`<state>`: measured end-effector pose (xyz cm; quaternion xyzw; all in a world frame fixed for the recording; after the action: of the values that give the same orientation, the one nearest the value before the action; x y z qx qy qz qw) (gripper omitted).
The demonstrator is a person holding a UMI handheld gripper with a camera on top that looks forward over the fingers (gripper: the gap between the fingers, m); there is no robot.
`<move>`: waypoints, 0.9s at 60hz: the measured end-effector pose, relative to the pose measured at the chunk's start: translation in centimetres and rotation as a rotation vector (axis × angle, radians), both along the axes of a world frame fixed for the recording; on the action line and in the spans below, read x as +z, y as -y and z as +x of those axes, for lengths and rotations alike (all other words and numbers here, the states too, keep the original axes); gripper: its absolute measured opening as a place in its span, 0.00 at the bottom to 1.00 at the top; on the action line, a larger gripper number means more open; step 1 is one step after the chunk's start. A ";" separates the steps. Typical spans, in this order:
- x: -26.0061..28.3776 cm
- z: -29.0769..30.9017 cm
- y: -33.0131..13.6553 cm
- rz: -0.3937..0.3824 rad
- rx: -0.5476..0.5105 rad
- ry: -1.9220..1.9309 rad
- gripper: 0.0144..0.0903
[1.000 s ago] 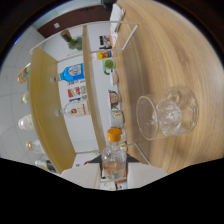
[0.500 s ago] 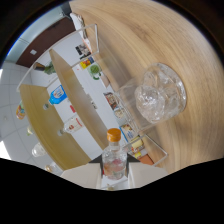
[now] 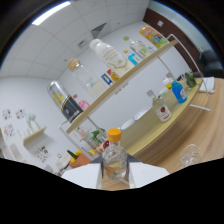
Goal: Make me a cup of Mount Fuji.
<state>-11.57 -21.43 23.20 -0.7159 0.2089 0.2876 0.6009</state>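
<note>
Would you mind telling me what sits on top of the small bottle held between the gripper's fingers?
An orange cap closes the clear bottle, which the gripper holds. Something pale shows inside the bottle; its base is hidden behind the fingers.

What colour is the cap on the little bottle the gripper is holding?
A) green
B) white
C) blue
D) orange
D: the bottle held between the gripper's fingers has a clear body topped by an orange cap.
</note>
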 end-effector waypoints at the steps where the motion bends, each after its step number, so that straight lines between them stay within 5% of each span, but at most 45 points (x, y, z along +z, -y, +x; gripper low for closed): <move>1: -0.5 -0.5 0.0 -0.004 0.006 0.049 0.28; 25: -16.5 -6.7 -0.6 -0.242 0.106 0.673 0.28; 41: -20.9 -8.2 -0.1 -0.373 0.161 0.666 0.28; 54: -21.9 -8.3 0.1 -0.398 0.168 0.685 0.28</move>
<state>-19.85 -21.56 1.27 -0.8872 -0.0110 0.0346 0.4599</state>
